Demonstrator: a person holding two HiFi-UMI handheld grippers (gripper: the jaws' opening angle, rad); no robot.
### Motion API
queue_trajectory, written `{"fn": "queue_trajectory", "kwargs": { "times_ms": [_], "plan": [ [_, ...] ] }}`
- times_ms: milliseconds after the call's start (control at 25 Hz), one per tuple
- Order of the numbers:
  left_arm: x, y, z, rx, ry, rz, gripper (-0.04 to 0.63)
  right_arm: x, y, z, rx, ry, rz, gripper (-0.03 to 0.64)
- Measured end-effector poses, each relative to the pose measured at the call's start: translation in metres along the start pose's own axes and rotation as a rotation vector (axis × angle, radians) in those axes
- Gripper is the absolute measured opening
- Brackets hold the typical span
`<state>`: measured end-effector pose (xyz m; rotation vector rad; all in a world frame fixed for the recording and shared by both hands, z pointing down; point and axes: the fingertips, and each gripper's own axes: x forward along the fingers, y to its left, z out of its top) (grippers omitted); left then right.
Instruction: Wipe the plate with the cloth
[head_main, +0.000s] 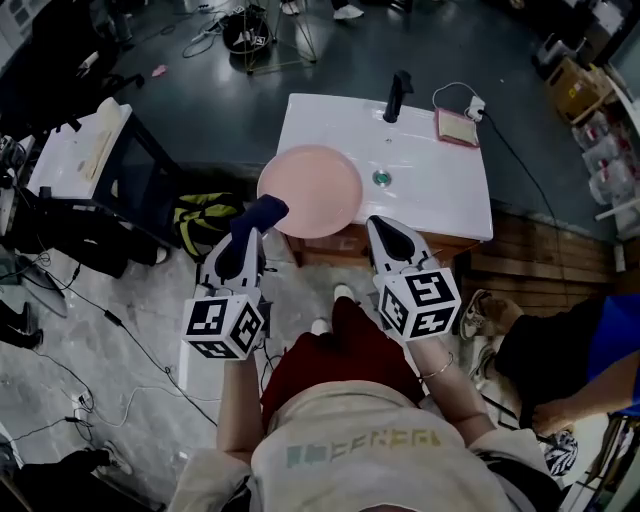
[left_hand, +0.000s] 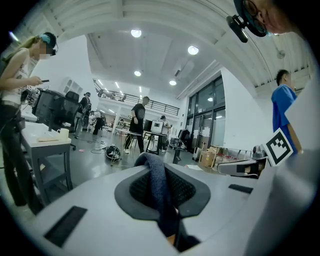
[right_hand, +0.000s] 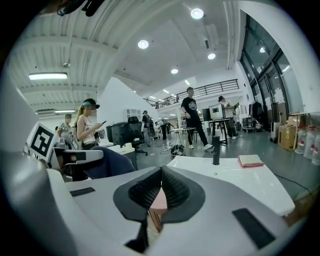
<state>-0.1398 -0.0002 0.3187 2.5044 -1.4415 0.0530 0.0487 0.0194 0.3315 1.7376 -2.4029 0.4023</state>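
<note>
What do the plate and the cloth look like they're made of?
The plate looks like plastic or glazed ceramic: smooth, evenly pink, faintly glossy. The cloth looks like soft, matte dark blue fabric, maybe knit or terry: it folds limply out of the left tongs.

The head view is dim and greyish, darkening at the corners. The white bench (head_main: 440, 180) is its brightest patch, and the floor (head_main: 330, 60) has a faint sheen. Round ceiling lamps (left_hand: 136, 33) light both gripper views evenly, and their lines bow strongly toward black rims. The left claw (left_hand: 161, 180), close up, looks slightly soft, perhaps out of focus.
</note>
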Motion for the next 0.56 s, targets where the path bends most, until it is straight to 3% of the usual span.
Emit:
{"fn": "queue_trajectory", "kwargs": {
  "times_ms": [560],
  "plan": [
    [-0.009, -0.011, -0.011, 0.026, 0.023, -0.003, 0.04, -0.018, 0.002, -0.012, 0.029, 0.004, -0.005, 0.037]
  ]
}}
